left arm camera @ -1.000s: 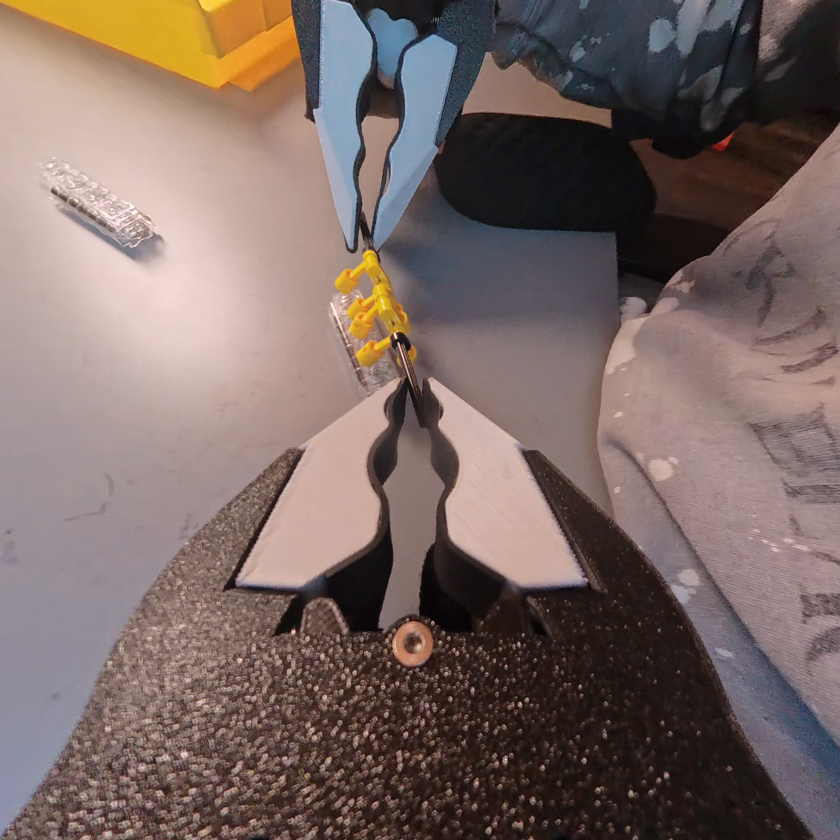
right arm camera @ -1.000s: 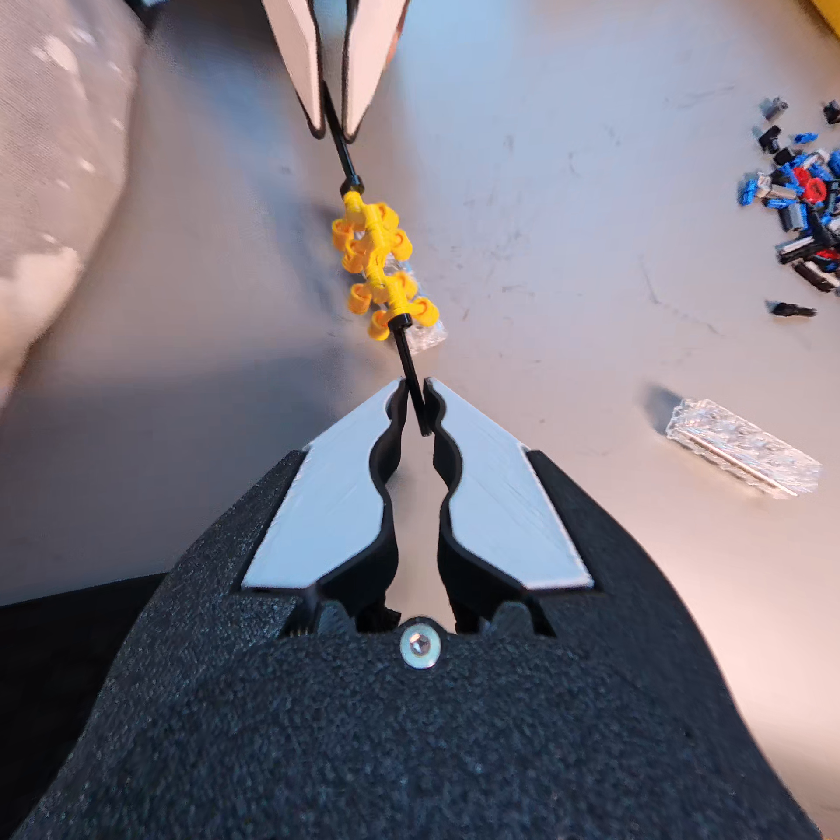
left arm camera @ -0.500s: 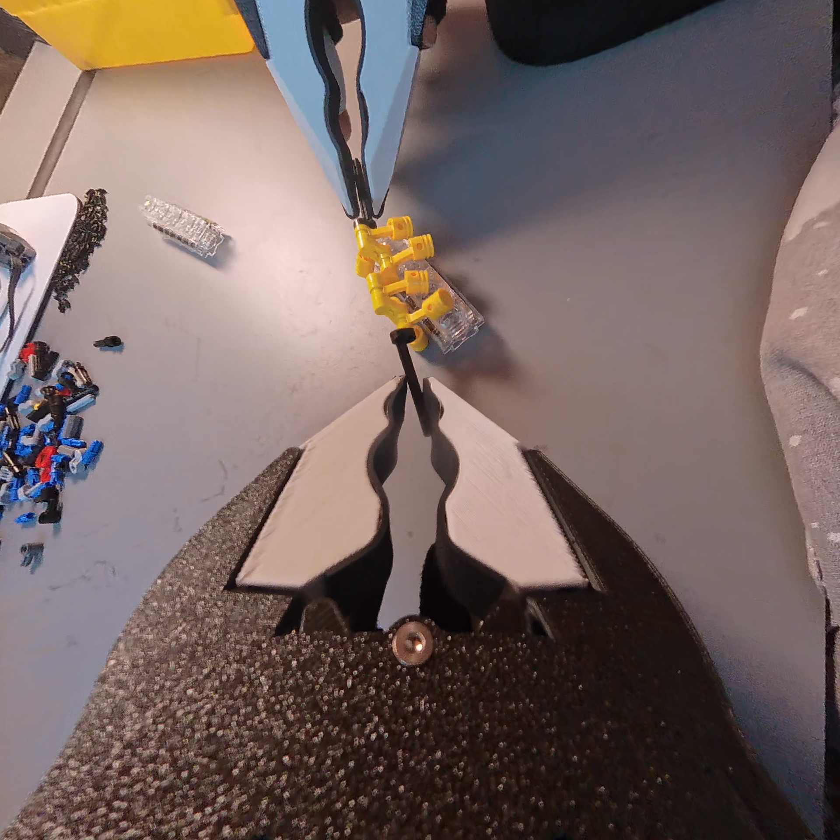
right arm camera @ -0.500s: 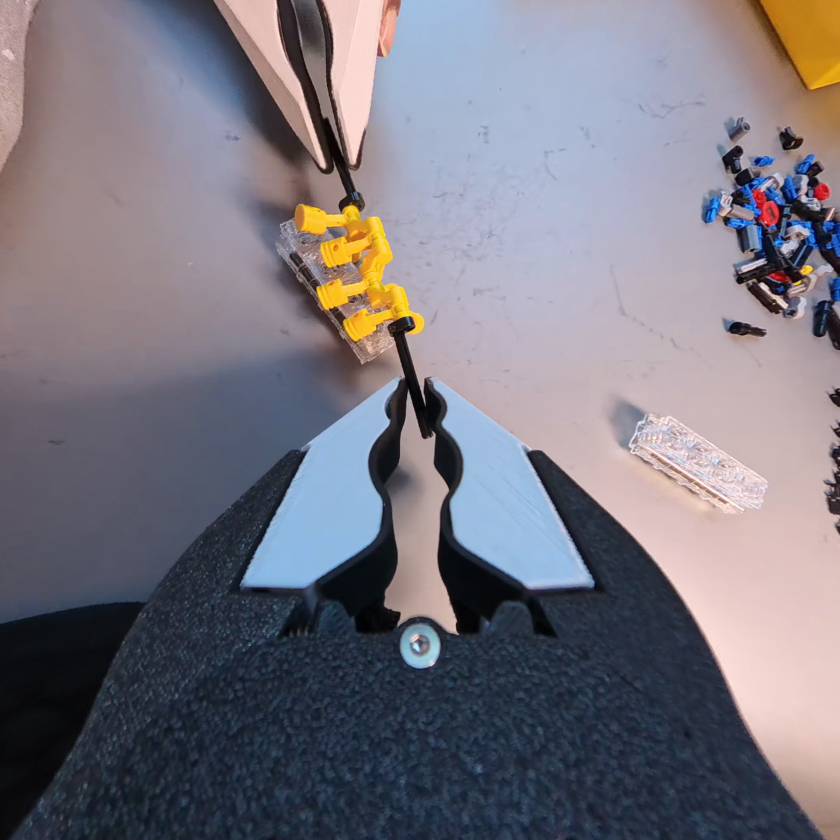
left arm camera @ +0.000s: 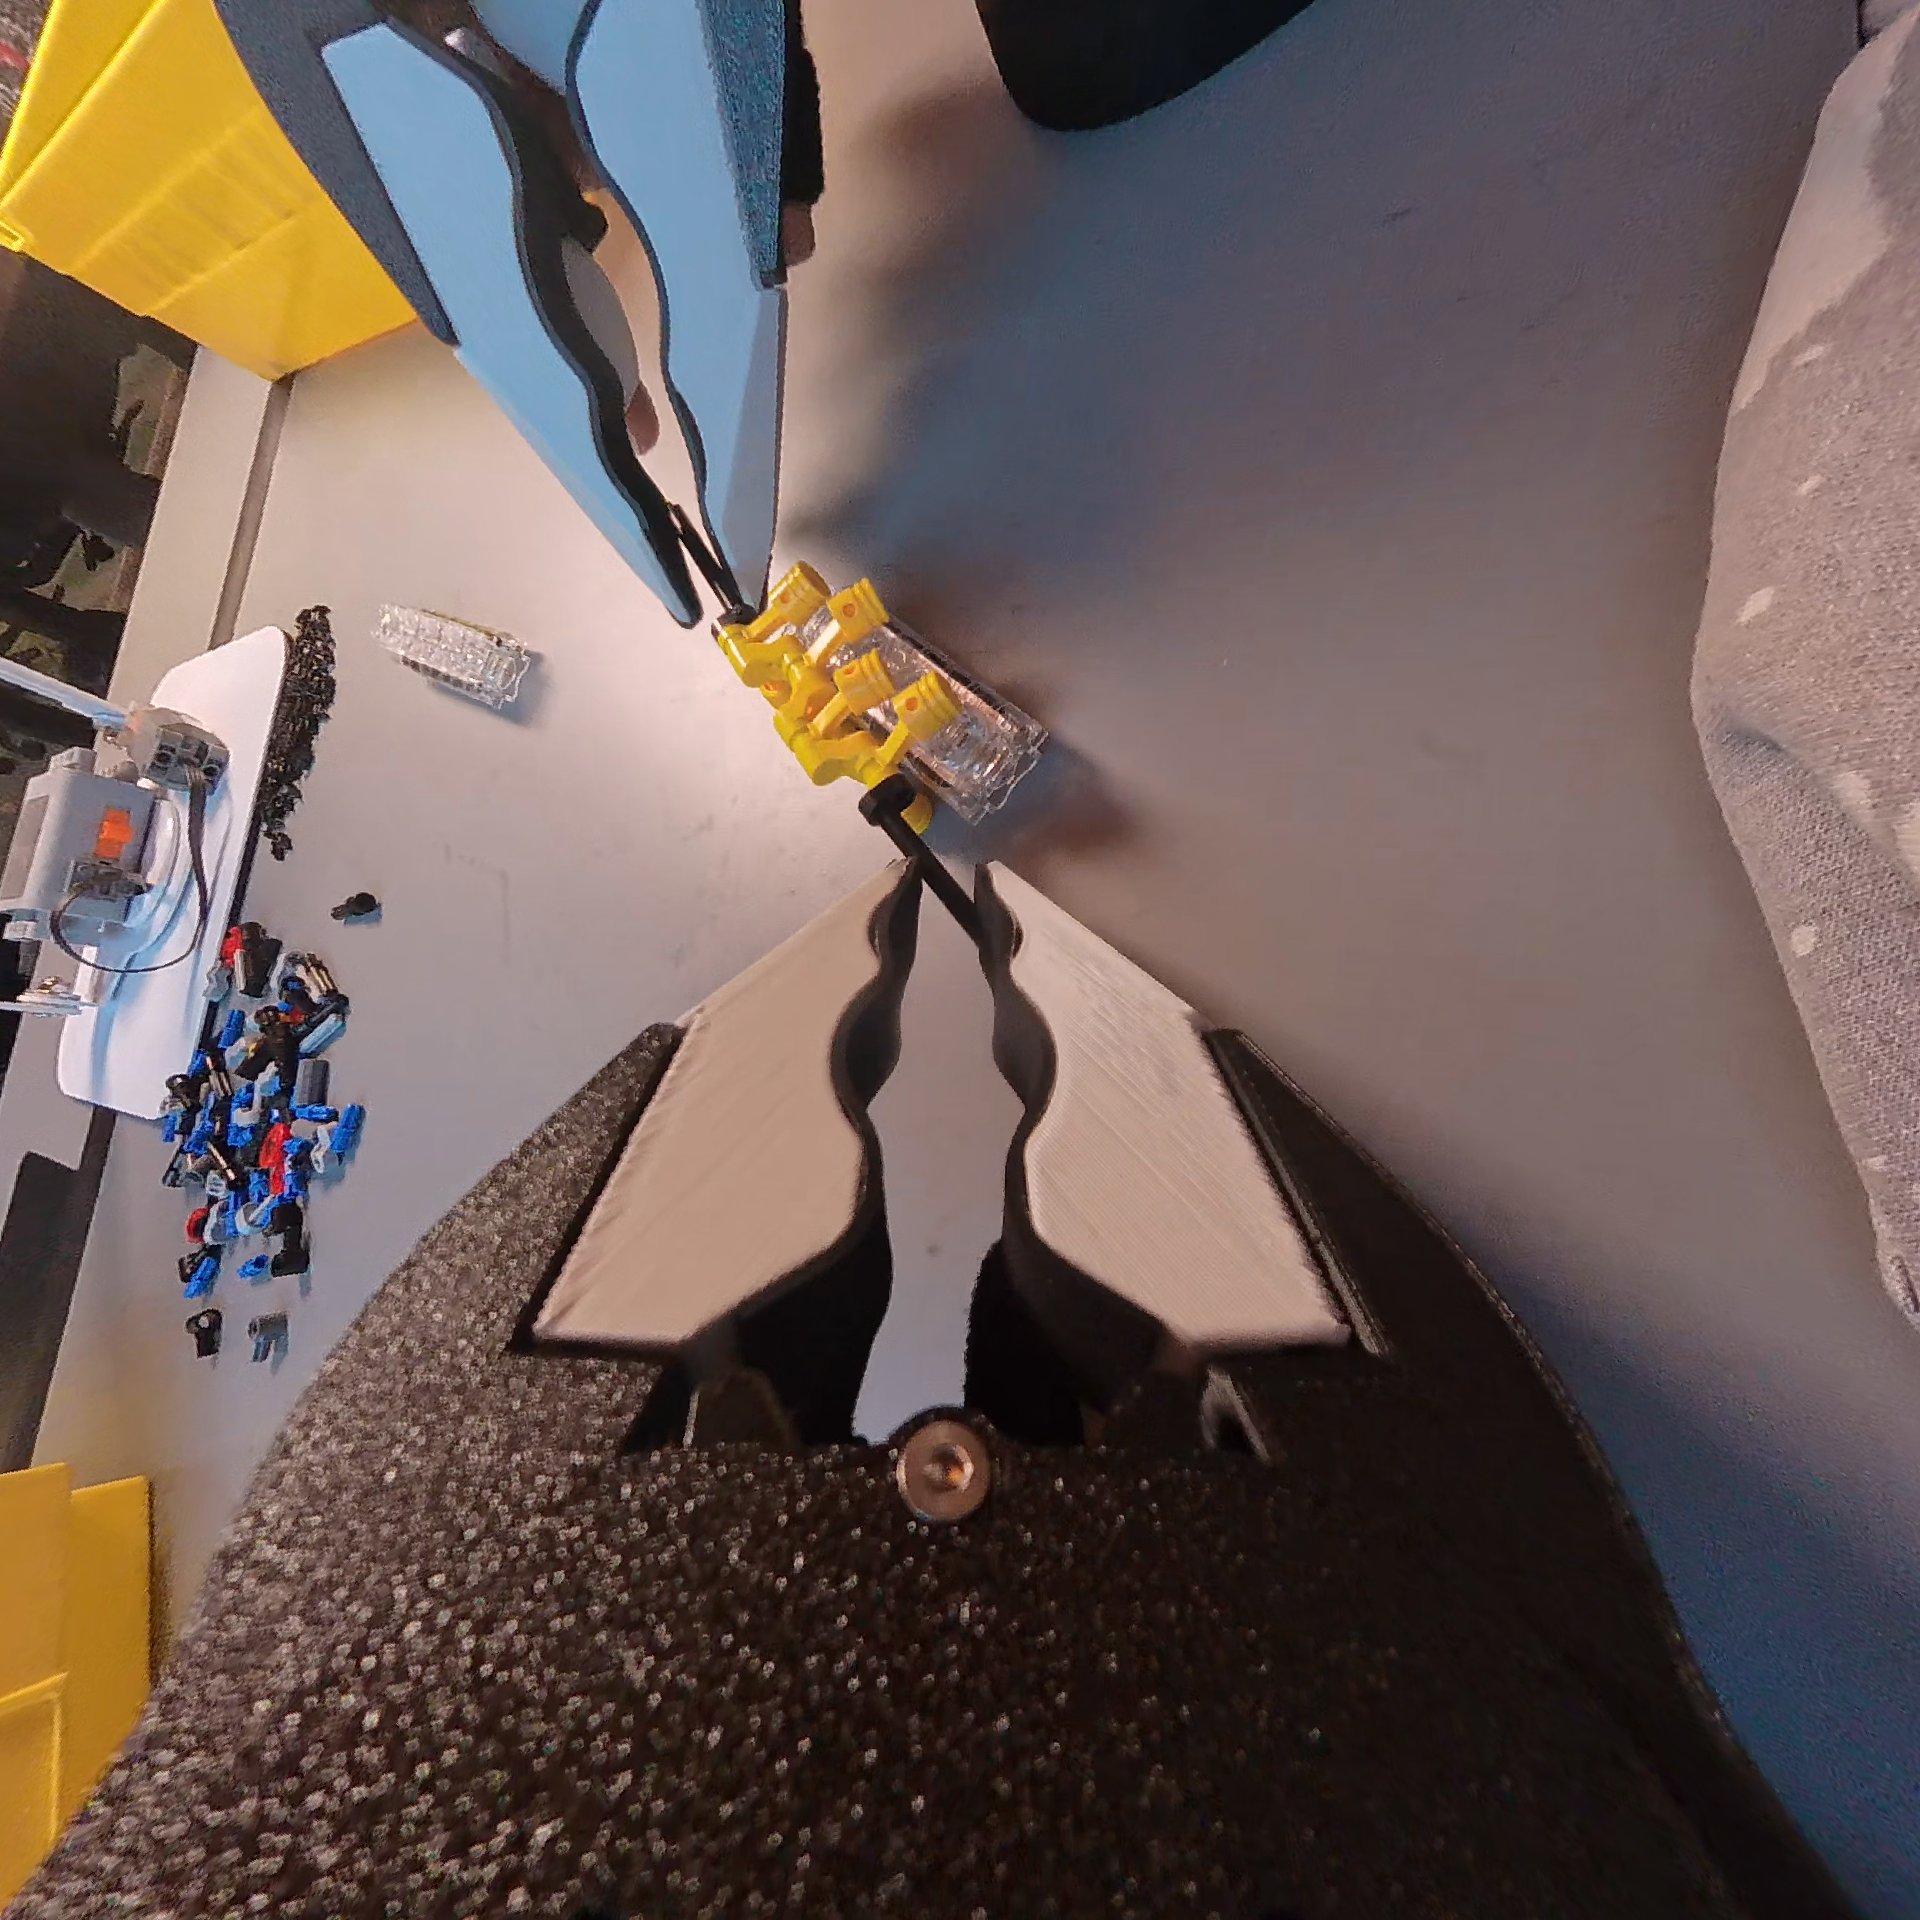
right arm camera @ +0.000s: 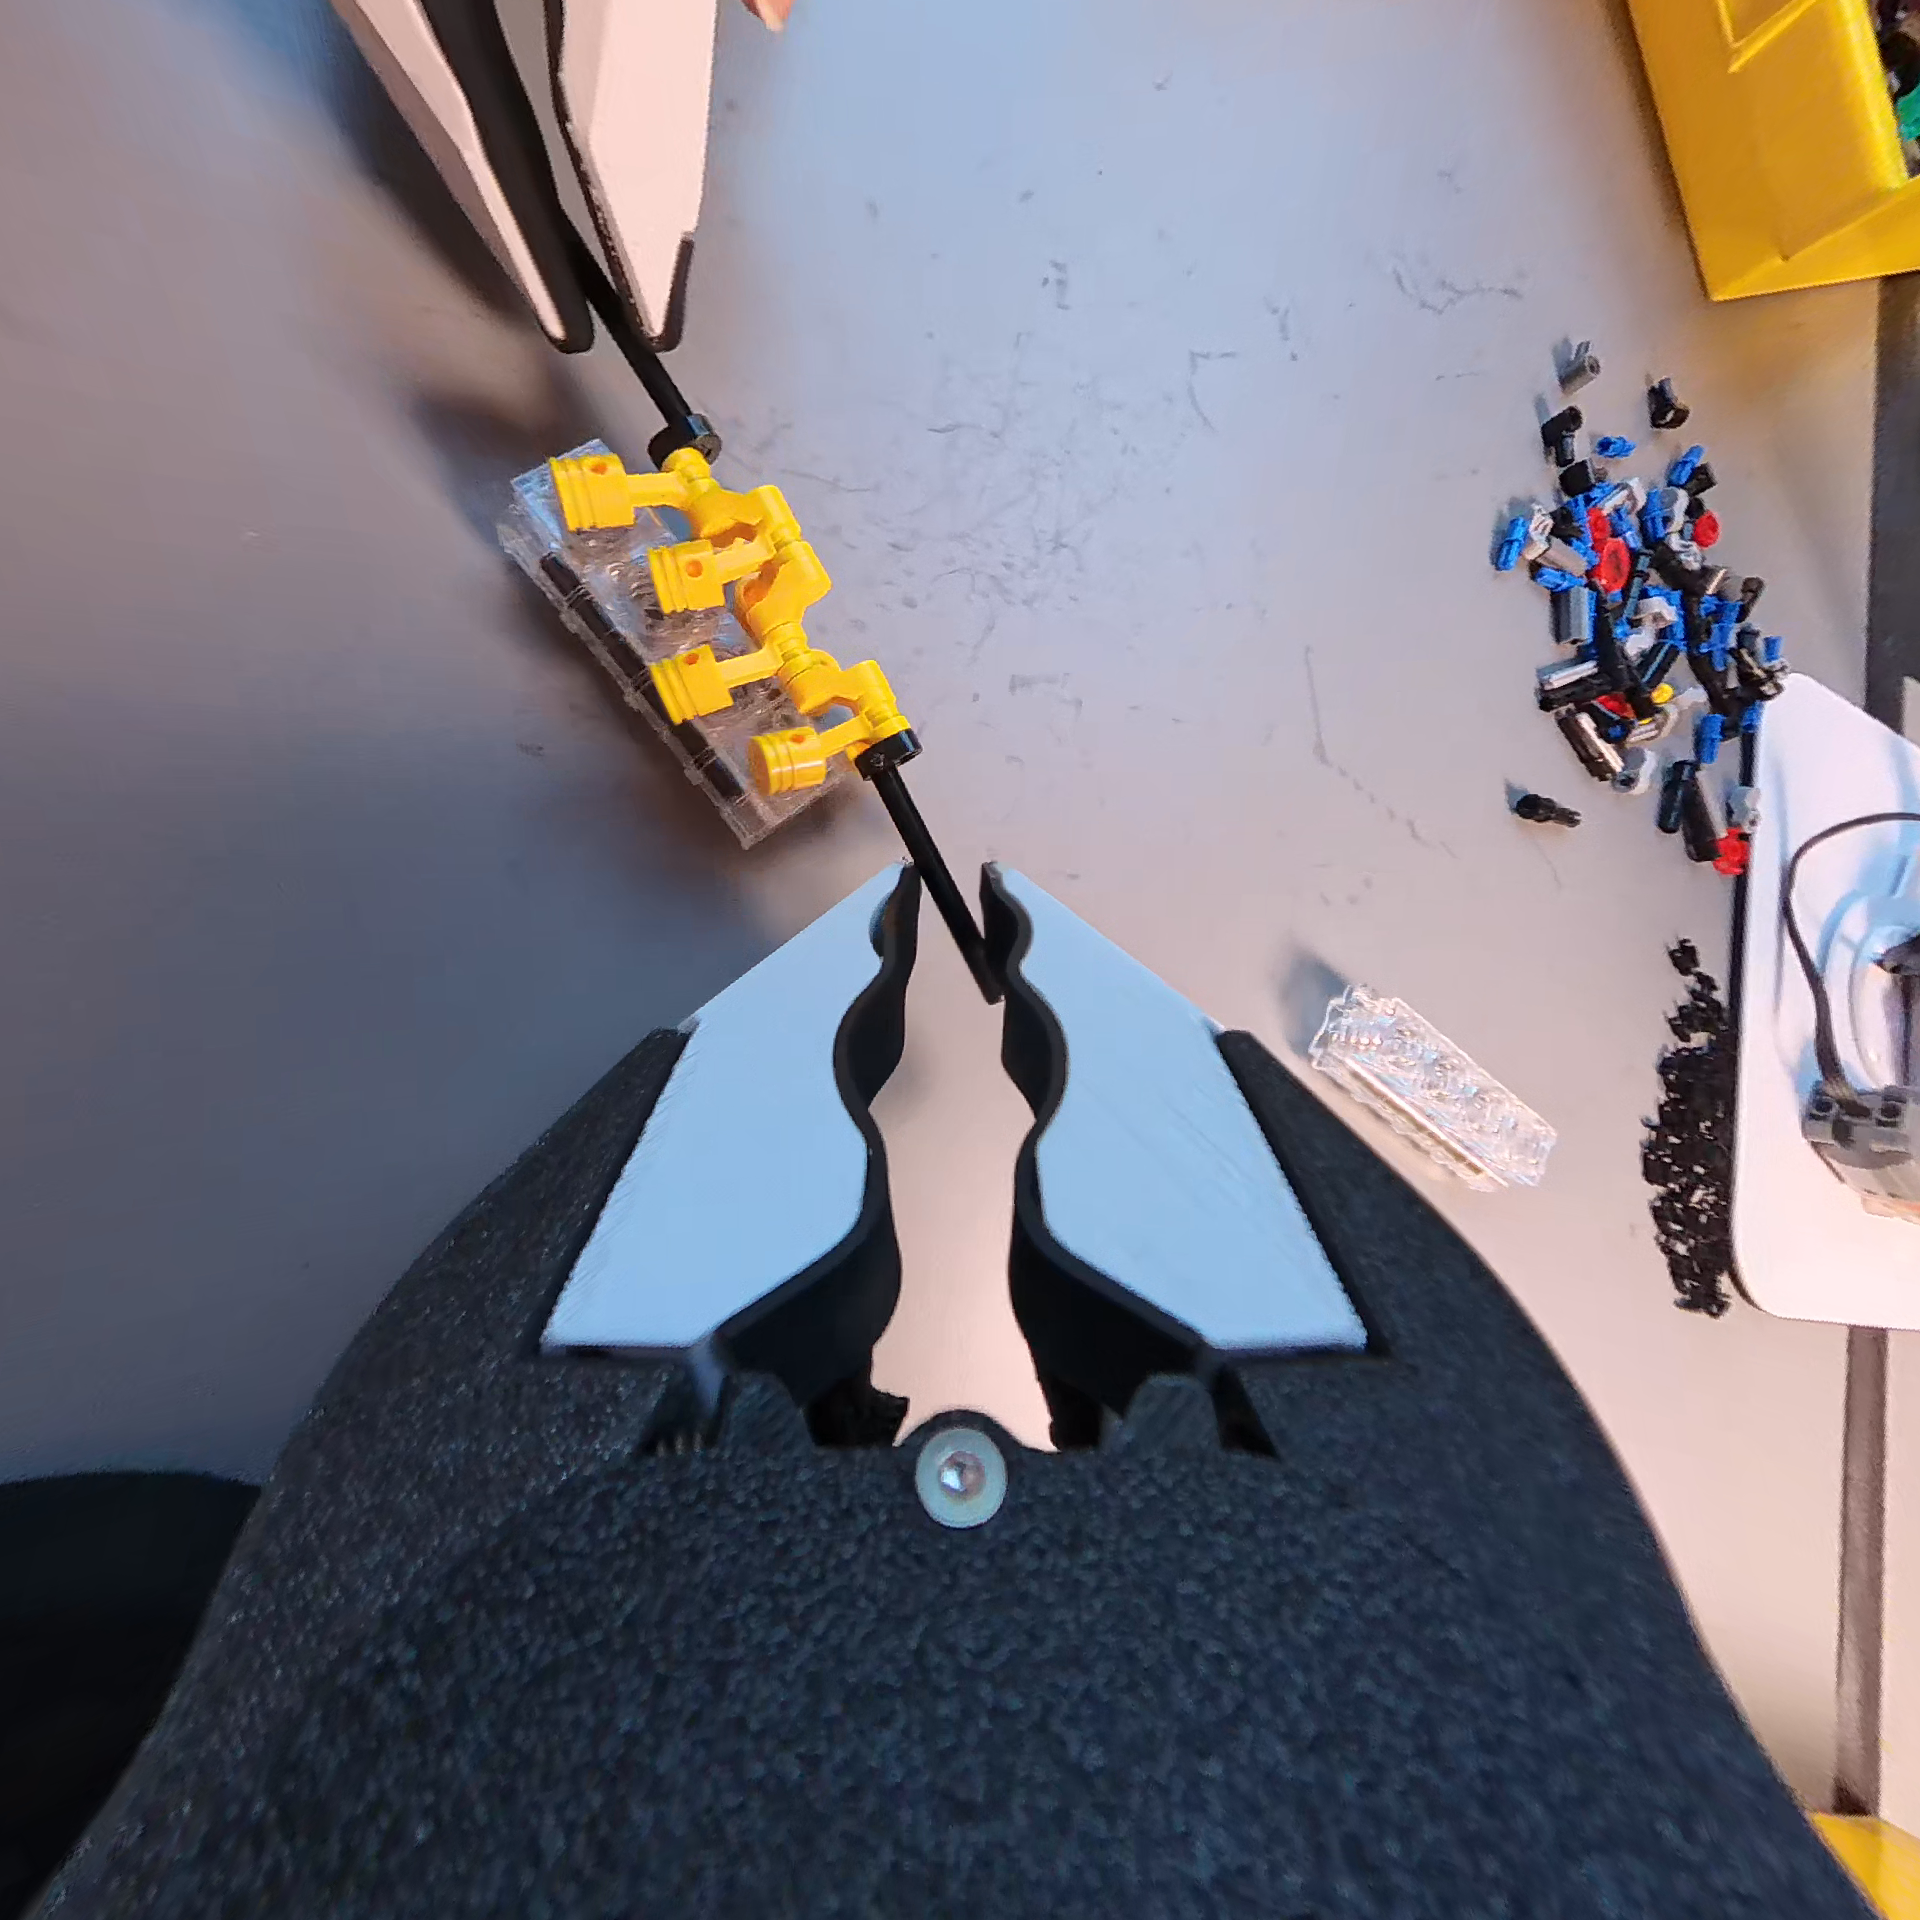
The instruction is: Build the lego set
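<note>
A black axle (left arm camera: 918, 862) carries a yellow crankshaft with several pistons (left arm camera: 831, 686). My left gripper (left arm camera: 943, 878) is shut on one end of the axle, which sits slanted between its jaws. My right gripper (right arm camera: 948, 871) is shut on the other end (right arm camera: 913, 831), also slanted. Each gripper shows at the top of the other's view, the right one (left arm camera: 727, 608) and the left one (right arm camera: 618, 338). The pistons (right arm camera: 748, 613) lie just over a clear block (right arm camera: 623, 644) on the grey table. I cannot tell whether they touch it.
A second clear block (right arm camera: 1434, 1086) lies apart. A pile of small blue, black and red parts (right arm camera: 1642, 613) and black pins (right arm camera: 1694, 1143) sit beside a white tray (right arm camera: 1808, 1226) holding a grey motor unit (left arm camera: 83, 842). Yellow bins (right arm camera: 1787, 135) stand at the table edge. A person's grey clothing (left arm camera: 1818, 623) is close by. There is about 11 cm between the tips of the two grippers.
Both grippers lowered the crankshaft toward the clear block and turned it so the pistons lie flat over it. The axle now sits more slanted in both jaws.
</note>
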Tool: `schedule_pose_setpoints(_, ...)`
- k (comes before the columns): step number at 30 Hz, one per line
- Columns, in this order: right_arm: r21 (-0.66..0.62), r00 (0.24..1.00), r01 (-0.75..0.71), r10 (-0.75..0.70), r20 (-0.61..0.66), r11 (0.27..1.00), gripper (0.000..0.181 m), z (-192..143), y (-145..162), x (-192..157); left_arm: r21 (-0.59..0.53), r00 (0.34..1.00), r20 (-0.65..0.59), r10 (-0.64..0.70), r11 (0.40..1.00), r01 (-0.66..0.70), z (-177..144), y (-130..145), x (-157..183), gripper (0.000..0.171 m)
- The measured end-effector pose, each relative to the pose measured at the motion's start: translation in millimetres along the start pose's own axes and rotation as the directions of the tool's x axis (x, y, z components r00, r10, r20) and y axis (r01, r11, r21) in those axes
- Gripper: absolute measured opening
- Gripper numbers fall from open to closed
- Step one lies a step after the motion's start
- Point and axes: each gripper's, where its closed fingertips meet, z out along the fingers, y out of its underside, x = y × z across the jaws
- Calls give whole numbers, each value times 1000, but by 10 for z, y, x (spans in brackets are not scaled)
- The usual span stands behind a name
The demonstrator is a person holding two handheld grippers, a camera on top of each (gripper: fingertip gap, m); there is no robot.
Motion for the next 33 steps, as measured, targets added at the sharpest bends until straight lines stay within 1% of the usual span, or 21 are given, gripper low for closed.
schedule_pose_setpoints(4,-10,999,36,-37,-36,999,12,60,-12,53,19,999,-20,-34,999,35,-3,-19,8,11)
schedule_pose_setpoints(8,-29,996,72,-73,-46,997,11,97,-2,50,43,992,-65,-110,993,113,-16,-34,15,10)
schedule_pose_setpoints(11,-25,996,65,-66,-54,998,12,108,-6,53,50,987,-88,-132,989,137,-17,-40,28,11)
schedule_pose_setpoints(14,-3,998,36,-36,-55,999,18,74,-21,68,53,979,-135,-155,985,163,-16,-59,87,14)
schedule_pose_setpoints(18,40,999,-34,35,-24,999,27,-49,-34,68,45,969,-166,-183,980,193,-14,-47,120,18)
schedule_pose_setpoints(21,67,997,-76,78,-27,995,32,-153,-34,82,58,954,-203,-221,970,237,-36,-81,132,21)
schedule_pose_setpoints(24,106,990,-133,138,-40,985,35,-276,-47,91,87,917,-265,-298,940,330,-106,-140,105,25)
schedule_pose_setpoints(26,131,983,-170,176,-42,977,35,-346,-61,57,122,875,-321,-363,900,418,-187,-202,52,26)
schedule_pose_setpoints(29,153,967,-253,254,9,955,38,-373,-95,-114,133,822,-350,-449,845,518,-261,-188,-94,26)
schedule_pose_setpoints(32,156,928,-371,361,91,915,44,-301,-167,-332,114,799,-360,-483,827,551,-273,-145,-128,28)
schedule_pose_setpoints(33,139,912,-409,398,100,902,46,-264,-180,-375,105,795,-354,-493,823,558,-259,-140,-128,30)
